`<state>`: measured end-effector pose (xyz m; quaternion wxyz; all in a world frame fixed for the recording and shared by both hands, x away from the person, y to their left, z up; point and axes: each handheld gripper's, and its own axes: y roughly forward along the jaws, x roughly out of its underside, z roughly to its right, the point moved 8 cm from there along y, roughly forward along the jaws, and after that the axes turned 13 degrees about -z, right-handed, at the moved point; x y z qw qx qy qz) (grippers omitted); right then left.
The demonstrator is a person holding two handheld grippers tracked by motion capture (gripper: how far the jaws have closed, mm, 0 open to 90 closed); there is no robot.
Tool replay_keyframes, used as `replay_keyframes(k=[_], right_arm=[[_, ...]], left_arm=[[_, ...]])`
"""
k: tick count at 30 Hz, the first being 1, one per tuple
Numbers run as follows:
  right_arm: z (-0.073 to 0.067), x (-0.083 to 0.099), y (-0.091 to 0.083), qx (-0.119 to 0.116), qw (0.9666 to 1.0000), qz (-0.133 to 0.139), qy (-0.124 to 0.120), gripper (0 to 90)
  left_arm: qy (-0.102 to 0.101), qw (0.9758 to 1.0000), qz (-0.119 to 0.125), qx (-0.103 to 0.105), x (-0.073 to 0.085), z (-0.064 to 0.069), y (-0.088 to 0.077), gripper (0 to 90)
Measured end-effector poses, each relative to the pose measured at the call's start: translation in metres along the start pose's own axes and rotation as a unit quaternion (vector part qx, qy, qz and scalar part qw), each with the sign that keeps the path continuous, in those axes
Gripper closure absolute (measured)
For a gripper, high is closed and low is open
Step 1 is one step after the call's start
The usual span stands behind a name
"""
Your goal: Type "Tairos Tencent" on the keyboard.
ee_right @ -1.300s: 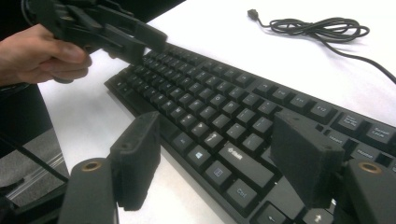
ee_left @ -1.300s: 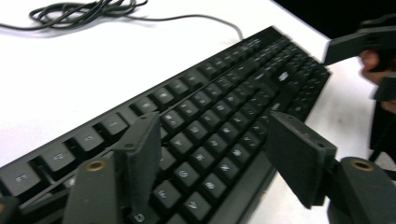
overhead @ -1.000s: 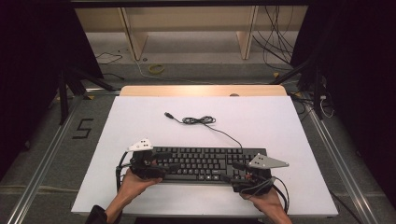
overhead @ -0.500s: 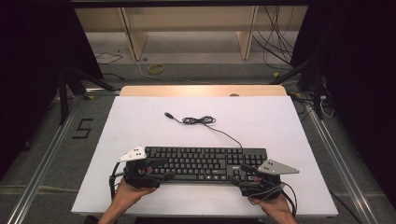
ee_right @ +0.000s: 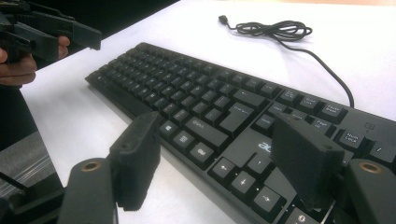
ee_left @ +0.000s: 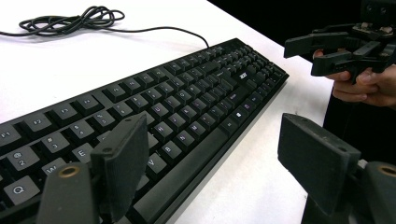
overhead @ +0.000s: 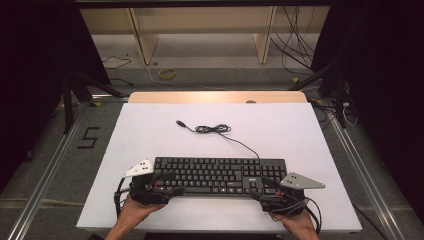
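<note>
While both grippers, left (overhead: 167, 182) and right (overhead: 262, 186), stand open-jawed at its near corners, the keyboard (overhead: 220, 175) lies flat on the table (overhead: 150, 125), apparently rigid and light, best pinched at its thin end edges.

Keyboard (overhead: 220, 175), black: 1, lying on the worktop (overhead: 300, 135), white: 1. Keyboard cable (overhead: 215, 129), black, loosely coiled: 1. Handheld grippers: 2, namely left gripper (overhead: 167, 182) and right gripper (overhead: 260, 187). Hands: 2. Grey three-cornered plates: 2.
</note>
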<state>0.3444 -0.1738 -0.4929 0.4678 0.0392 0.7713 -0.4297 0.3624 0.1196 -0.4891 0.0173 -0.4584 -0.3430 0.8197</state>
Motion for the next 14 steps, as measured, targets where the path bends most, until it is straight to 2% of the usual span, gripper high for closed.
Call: replay_keyframes(k=[14], right_arm=[[-0.0013, -0.0001, 0.0018, -0.001, 1.0, -0.001, -0.003, 33.9]], left_arm=[[-0.001, 1.0, -0.002, -0.002, 0.0004, -0.0019, 0.0011, 24.3]])
